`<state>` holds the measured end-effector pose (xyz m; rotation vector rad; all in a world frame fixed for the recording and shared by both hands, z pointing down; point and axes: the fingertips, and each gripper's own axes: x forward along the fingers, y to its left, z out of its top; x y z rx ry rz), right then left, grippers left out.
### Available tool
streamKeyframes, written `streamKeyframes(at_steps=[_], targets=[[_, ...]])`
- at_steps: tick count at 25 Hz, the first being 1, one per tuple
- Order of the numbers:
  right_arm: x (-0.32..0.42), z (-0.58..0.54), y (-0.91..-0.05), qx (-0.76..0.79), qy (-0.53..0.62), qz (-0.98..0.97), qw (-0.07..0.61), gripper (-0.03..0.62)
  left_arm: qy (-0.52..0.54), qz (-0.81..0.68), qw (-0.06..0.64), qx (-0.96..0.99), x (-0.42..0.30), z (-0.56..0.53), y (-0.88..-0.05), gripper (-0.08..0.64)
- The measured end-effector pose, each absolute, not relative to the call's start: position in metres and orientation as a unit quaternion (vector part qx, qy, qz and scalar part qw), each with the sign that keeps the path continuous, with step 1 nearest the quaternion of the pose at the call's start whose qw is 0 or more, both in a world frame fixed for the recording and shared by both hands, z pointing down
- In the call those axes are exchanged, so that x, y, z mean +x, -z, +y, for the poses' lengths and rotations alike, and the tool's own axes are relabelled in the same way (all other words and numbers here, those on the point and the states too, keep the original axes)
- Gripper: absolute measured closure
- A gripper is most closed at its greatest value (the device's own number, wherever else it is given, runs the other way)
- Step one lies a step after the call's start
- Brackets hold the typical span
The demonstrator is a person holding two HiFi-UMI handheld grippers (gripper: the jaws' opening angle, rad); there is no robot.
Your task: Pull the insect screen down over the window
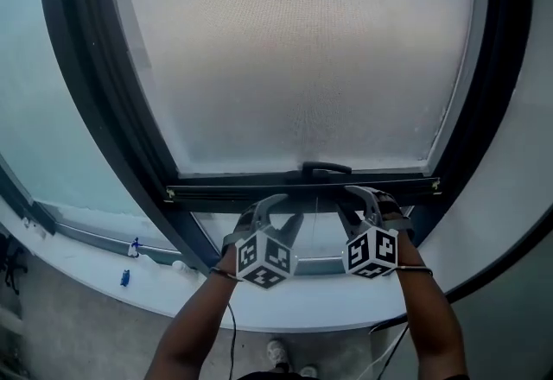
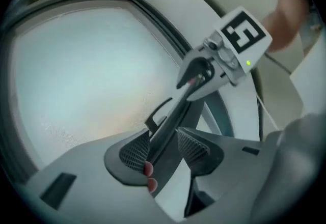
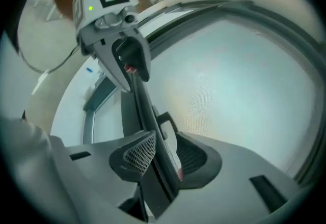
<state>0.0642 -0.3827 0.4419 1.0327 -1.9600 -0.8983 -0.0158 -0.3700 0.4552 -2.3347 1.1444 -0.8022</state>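
The grey mesh insect screen (image 1: pixel 294 59) hangs over the window, and its dark bottom bar (image 1: pixel 302 190) with a small handle (image 1: pixel 326 168) sits low in the frame. Both grippers reach up to that bar from below. My left gripper (image 1: pixel 281 204) (image 2: pixel 164 146) straddles the bar (image 2: pixel 168 131). Its jaws stand wide, one pad (image 2: pixel 133 150) is against the bar and the other does not clearly press. My right gripper (image 1: pixel 361 195) (image 3: pixel 163 154) is clamped on the bar (image 3: pixel 147 116), with both pads (image 3: pixel 140 152) tight against it.
The dark window frame (image 1: pixel 95 93) borders the screen on both sides. Below it runs a pale sill (image 1: pixel 285 305) with a small blue object (image 1: pixel 125 277) at the left. Cables (image 1: pixel 232 335) hang from the grippers, and a shoe (image 1: pixel 277 352) shows on the floor.
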Motion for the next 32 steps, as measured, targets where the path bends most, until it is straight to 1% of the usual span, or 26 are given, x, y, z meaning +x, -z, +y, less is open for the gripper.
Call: streamKeyframes(at_steps=[3,6,7,8,9,11,13,15,19,22,25,32], targets=[[0.061,-0.345,-0.412,0.449,0.316,-0.792,0.268,0.482,0.146,0.442,0.148,-0.873,-0.021,-0.330,-0.410,0.427],[0.060,-0.303,-0.397,0.477,0.285,-0.809,0.194,0.483,0.031,0.470,0.106,-0.876,-0.029,-0.286,-0.371,0.488],[0.061,-0.289,-0.394,0.485,0.269,-0.815,0.168,0.486,0.006,0.481,0.094,-0.872,-0.033,-0.275,-0.366,0.519],[0.062,-0.277,-0.391,0.492,0.249,-0.822,0.141,0.509,-0.012,0.489,0.080,-0.869,-0.037,-0.265,-0.364,0.541],[0.062,-0.264,-0.390,0.499,0.227,-0.829,0.113,0.547,-0.027,0.494,0.062,-0.867,-0.041,-0.257,-0.365,0.557],[0.064,-0.243,-0.388,0.507,0.184,-0.840,0.066,0.585,-0.048,0.503,0.026,-0.862,-0.050,-0.241,-0.373,0.557],[0.068,-0.227,-0.389,0.514,0.146,-0.845,0.035,0.588,-0.048,0.519,0.007,-0.853,-0.057,-0.227,-0.384,0.558],[0.071,-0.216,-0.394,0.521,0.116,-0.845,0.020,0.588,-0.034,0.541,-0.006,-0.840,-0.065,-0.216,-0.398,0.557],[0.077,-0.197,-0.412,0.535,0.082,-0.841,0.022,0.588,-0.021,0.575,-0.027,-0.817,-0.078,-0.193,-0.418,0.558],[0.084,-0.179,-0.414,0.548,0.058,-0.834,0.008,0.588,-0.006,0.585,-0.009,-0.811,-0.082,-0.175,-0.424,0.558],[0.087,-0.162,-0.414,0.565,0.065,-0.822,0.005,0.589,-0.001,0.588,0.005,-0.808,-0.088,-0.160,-0.424,0.557],[0.081,-0.108,-0.422,0.570,0.046,-0.820,-0.011,0.589,-0.005,0.567,-0.014,-0.824,-0.090,-0.118,-0.435,0.558]])
